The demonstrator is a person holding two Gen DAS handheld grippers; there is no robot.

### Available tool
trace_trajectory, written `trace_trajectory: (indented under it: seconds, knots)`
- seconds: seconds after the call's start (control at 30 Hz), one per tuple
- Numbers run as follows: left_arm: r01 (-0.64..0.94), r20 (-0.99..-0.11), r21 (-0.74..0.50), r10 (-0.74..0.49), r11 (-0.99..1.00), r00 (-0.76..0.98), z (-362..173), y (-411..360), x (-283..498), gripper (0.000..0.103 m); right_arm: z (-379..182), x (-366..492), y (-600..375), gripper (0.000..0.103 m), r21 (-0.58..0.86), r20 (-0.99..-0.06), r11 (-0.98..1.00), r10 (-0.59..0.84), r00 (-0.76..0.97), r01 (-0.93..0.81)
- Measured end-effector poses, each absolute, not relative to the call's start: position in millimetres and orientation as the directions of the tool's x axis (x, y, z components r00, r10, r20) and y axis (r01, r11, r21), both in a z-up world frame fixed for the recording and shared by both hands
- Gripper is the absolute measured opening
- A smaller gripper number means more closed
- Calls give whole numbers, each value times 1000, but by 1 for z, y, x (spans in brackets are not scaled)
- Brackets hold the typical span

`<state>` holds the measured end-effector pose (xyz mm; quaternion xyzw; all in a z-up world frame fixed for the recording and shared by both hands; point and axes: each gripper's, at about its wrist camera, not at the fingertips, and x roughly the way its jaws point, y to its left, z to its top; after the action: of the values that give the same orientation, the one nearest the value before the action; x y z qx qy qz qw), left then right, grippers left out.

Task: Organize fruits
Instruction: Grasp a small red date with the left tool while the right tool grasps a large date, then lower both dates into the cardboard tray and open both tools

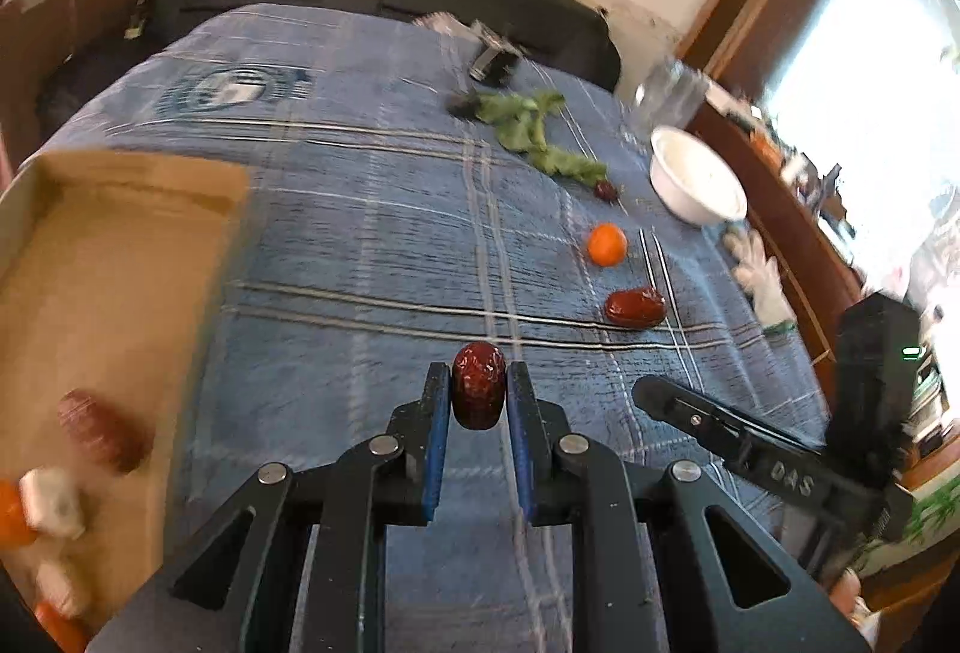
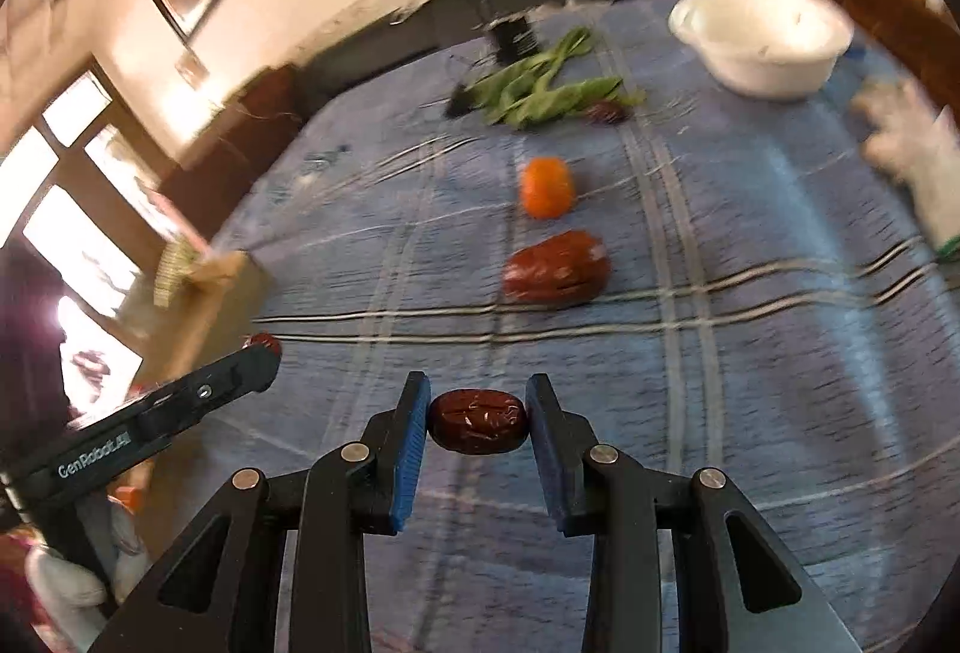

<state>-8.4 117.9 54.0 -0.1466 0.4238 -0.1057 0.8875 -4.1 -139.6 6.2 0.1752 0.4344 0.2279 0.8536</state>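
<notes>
Blue plaid cloth (image 1: pixel 360 257), both my grippers clamped on dates.
Left gripper (image 1: pixel 478 389) pinches a date (image 1: pixel 477 383), right gripper (image 2: pixel 478 422) another date (image 2: pixel 478 421); only my left view shows the cardboard box (image 1: pixel 120 257) interior.

"GenRobot.AI" on left gripper (image 2: pixel 264 353); "DAS" on right gripper (image 1: pixel 645 392).

Five red dates (image 1: pixel 477 385) in all, two oranges (image 1: pixel 606 245), one white bowl (image 1: pixel 696 182), one cardboard box (image 1: pixel 120 257), one leafy sprig (image 1: pixel 534 131).

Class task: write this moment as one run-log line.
left gripper: shut on red date | right gripper: shut on second date | cardboard box: partly filled
</notes>
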Motion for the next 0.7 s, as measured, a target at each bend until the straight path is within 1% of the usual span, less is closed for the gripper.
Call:
trace_trajectory:
  seconds: [0.07,0.17,0.3,0.4,0.47,0.6,0.7]
  knots:
    - [30,-711,-362,-296,932,637,59,138,-21,18,1,-3,-138,36,573,-631,780,616,472,-252]
    - [-30,-702,-355,-245,934,668,67,173,-40,18,-3,-4,-131,36,625,-605,732,674,425,-271]
    - [-125,-707,-328,-156,936,690,75,227,-59,18,11,-13,-104,36,553,-642,773,633,432,-311]
    - [-185,-718,-312,-104,932,688,77,259,-66,18,29,-20,-70,37,529,-642,765,644,416,-367]
    - [-223,-732,-279,-56,934,679,76,279,-67,18,43,-24,-36,37,502,-643,754,653,400,-424]
    - [-282,-765,-252,-12,926,644,64,308,-61,18,63,-31,37,37,437,-661,723,662,354,-535]
    - [-312,-787,-258,-12,914,617,51,325,-56,18,66,-38,78,37,389,-680,699,657,326,-600]
